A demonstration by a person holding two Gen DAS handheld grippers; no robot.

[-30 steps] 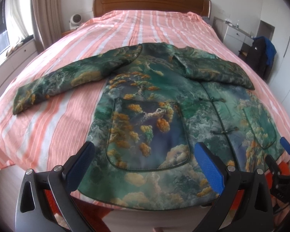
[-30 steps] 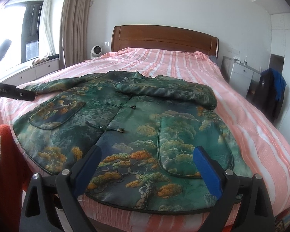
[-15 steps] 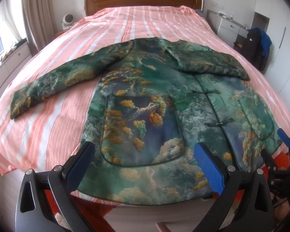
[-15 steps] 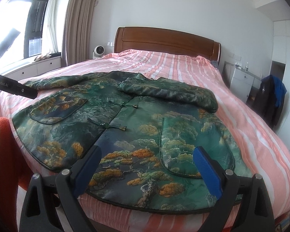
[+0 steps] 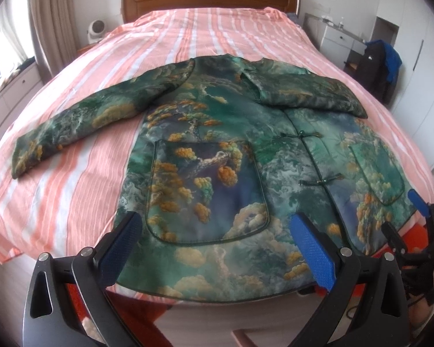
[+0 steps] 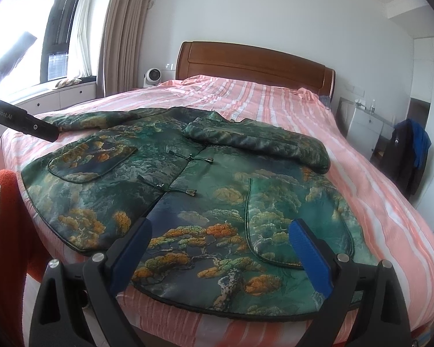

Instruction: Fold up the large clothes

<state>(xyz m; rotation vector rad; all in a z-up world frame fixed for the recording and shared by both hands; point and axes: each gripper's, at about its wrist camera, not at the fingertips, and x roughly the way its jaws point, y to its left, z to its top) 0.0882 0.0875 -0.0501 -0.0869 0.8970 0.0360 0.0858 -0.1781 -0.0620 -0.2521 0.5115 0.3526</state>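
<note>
White-walled bedroom: wooden headboard [image 6: 254, 60], striped pink bedspread [image 5: 217, 37], beige curtain [image 6: 121, 29], bright window [image 6: 58, 37].

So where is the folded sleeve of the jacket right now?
The folded sleeve lies across the chest of the green printed jacket, just above the upper knot button. In the right wrist view it is centre-right; the other sleeve is spread on the striped bedsheet.

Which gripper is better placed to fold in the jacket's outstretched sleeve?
Left. The left gripper, open, hovers on the side where the spread sleeve lies; the right gripper faces the half whose sleeve is already folded.
</note>
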